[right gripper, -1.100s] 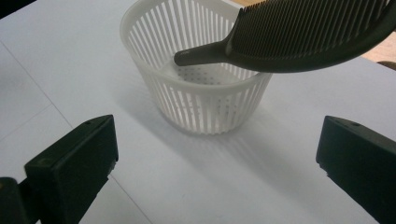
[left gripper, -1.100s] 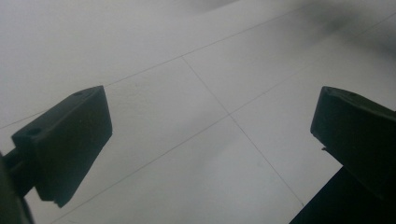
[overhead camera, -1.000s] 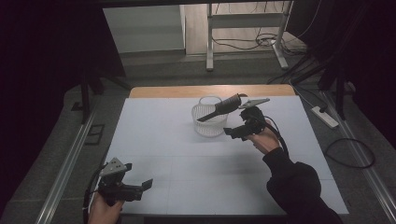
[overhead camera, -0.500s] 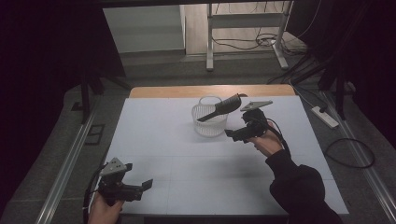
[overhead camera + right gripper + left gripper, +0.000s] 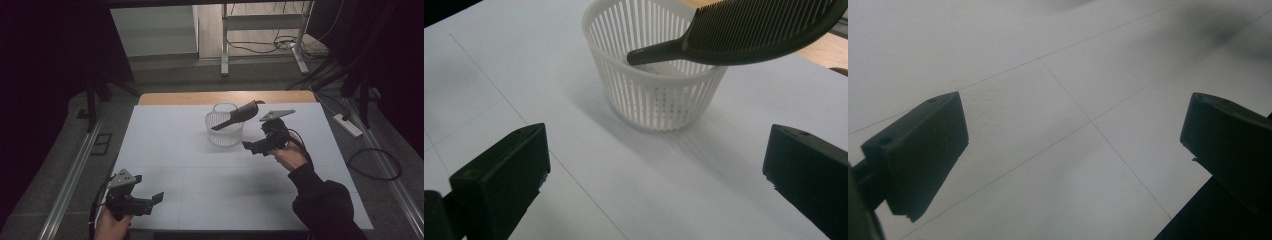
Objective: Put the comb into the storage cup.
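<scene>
A white slatted plastic basket [image 5: 224, 135] [image 5: 659, 100] stands upright toward the back middle of the white table. A black comb [image 5: 239, 115] [image 5: 744, 32] lies tilted across its rim, handle end down inside, toothed end sticking out over the right side. My right gripper [image 5: 251, 148] [image 5: 659, 175] hovers just right of the basket, open, nothing between its jaws. My left gripper [image 5: 154, 200] [image 5: 1073, 150] sits low at the table's front left, open over bare table, held by a hand.
The white table [image 5: 200, 175] has thin seam lines and a wooden strip [image 5: 175, 98] along its far edge. Metal rails run along both sides. On the floor to the right lie a power strip [image 5: 349, 125] and cables; a metal frame stands behind.
My right gripper has drawn back slightly toward the near right, away from the basket. The comb stays resting on the basket. The left gripper has not moved.
</scene>
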The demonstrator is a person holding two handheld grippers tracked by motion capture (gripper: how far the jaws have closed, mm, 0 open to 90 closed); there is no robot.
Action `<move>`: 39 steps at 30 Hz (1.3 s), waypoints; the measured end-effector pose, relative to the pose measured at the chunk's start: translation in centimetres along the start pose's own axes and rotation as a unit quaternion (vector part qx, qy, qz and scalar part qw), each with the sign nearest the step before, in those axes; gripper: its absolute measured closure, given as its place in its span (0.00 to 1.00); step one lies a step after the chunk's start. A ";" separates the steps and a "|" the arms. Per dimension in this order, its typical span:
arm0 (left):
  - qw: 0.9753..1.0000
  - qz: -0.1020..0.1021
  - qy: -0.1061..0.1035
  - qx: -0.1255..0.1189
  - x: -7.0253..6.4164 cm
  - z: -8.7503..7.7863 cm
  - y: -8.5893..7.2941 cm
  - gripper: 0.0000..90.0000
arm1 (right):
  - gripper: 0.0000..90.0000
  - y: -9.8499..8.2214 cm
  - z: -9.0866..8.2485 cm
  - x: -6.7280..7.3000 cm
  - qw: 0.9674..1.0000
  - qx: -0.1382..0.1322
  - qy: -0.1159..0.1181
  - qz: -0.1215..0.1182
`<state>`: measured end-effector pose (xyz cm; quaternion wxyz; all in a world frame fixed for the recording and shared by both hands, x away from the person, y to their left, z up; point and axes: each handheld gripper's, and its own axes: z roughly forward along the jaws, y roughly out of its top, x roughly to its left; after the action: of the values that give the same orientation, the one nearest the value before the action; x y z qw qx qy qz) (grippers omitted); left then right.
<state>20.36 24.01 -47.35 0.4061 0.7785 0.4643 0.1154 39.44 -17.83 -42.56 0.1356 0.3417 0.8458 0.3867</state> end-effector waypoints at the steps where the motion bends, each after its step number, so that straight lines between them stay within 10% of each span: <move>1: 1.000 0.000 0.001 0.000 0.0 0.0 0.0 0.00 | 0.00 -0.1 -0.1 0.1 1.000 0.001 -0.001 -0.001; 39: 1.000 -0.005 -0.002 -0.003 0.1 -0.3 -0.2 0.00 | 0.00 -3.1 -3.0 2.0 1.000 0.003 0.003 -0.025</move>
<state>20.12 24.26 -47.36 0.4100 0.7750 0.4675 0.1131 35.02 -19.59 -42.88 0.1412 0.3194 0.8558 0.3817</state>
